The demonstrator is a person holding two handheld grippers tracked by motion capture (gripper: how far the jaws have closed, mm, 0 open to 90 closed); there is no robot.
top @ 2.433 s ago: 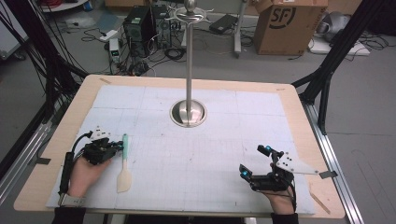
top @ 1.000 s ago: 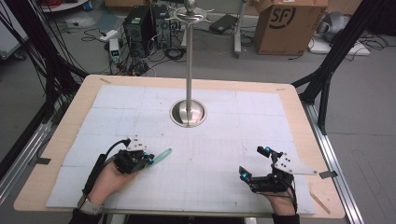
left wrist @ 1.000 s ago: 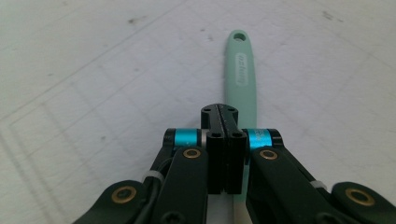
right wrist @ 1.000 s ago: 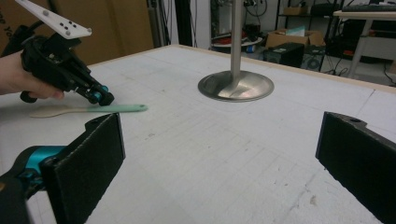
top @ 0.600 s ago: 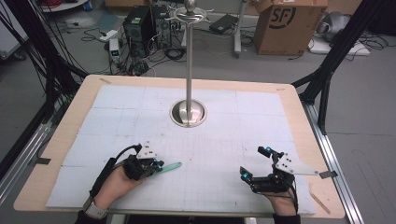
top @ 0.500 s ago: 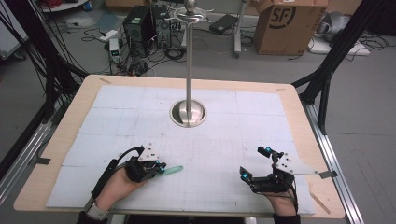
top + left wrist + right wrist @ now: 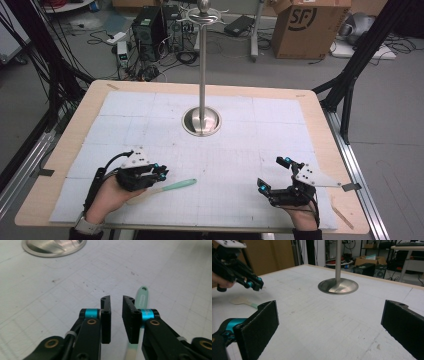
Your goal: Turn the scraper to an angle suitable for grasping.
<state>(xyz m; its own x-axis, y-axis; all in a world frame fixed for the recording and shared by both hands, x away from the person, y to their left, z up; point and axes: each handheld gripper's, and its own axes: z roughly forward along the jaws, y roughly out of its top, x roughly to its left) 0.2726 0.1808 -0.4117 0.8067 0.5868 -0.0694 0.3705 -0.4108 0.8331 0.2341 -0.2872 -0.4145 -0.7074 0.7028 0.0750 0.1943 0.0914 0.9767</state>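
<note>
- Left gripper (image 7: 161,173): held low over the white gridded mat (image 7: 240,150) at the near left of the table (image 7: 90,112). Its jaws have just been opening and now stand a narrow gap apart with nothing between them; the pads press on no object.
- Spatula (image 7: 165,189): a mint-green handle with a pale, cream-coloured blade. It lies flat on the mat, handle tip pointing toward the middle of the table, blade end under the left hand (image 7: 107,195). In the left gripper view the handle (image 7: 141,298) passes just beside and beneath one of that gripper's jaws, outside the gap, so it appears released rather than held.
- Step in hand, as judged: setting the spatula down and clearing away from it. To do this well, the jaws should part a little further before the hand lifts, and the lift should go straight up, since the handle lies so close to one jaw that a sideways pull could drag or spin it.
- Stand (image 7: 201,120): a polished round base with an upright pole, at the centre of the mat, well apart from the spatula.
- Right gripper (image 7: 274,175): resting at the near right of the mat, jaws spread wide and empty; the right gripper view shows bare mat between them.
</note>
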